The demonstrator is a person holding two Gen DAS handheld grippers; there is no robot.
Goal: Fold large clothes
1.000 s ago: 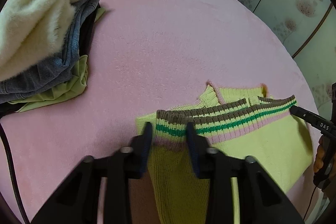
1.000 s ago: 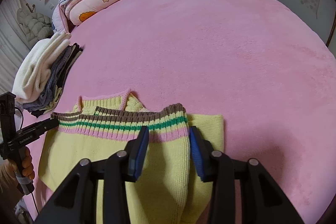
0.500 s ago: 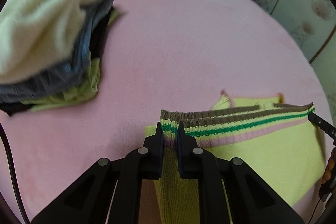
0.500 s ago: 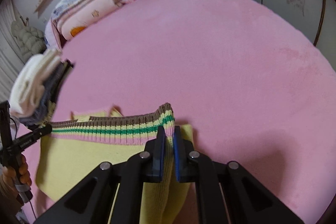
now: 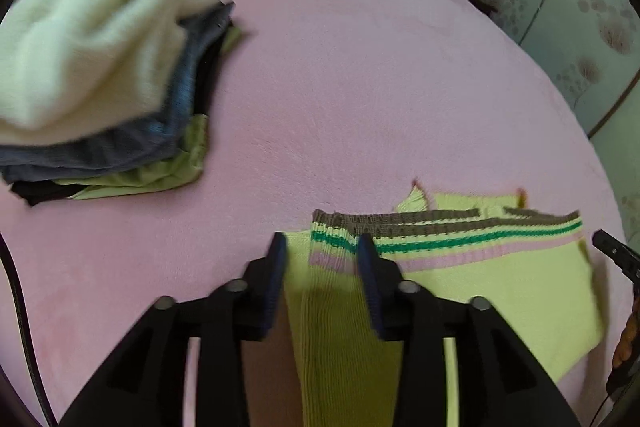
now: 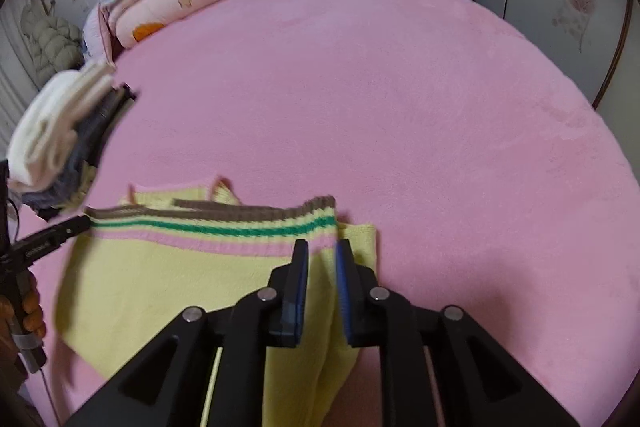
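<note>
Left gripper (image 5: 320, 247) and right gripper (image 6: 322, 251) opening, pads apart around the yellow striped sweater's (image 6: 160, 267) hem on the pink bed (image 6: 400, 107).

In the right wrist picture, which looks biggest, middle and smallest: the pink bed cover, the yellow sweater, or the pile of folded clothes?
Largest to smallest, as they look:
1. Pink bed cover
2. Yellow sweater
3. Pile of folded clothes

The sweater lies nearer the camera, and the pile is cut off at the picture's edge, so their true sizes may differ.
</note>
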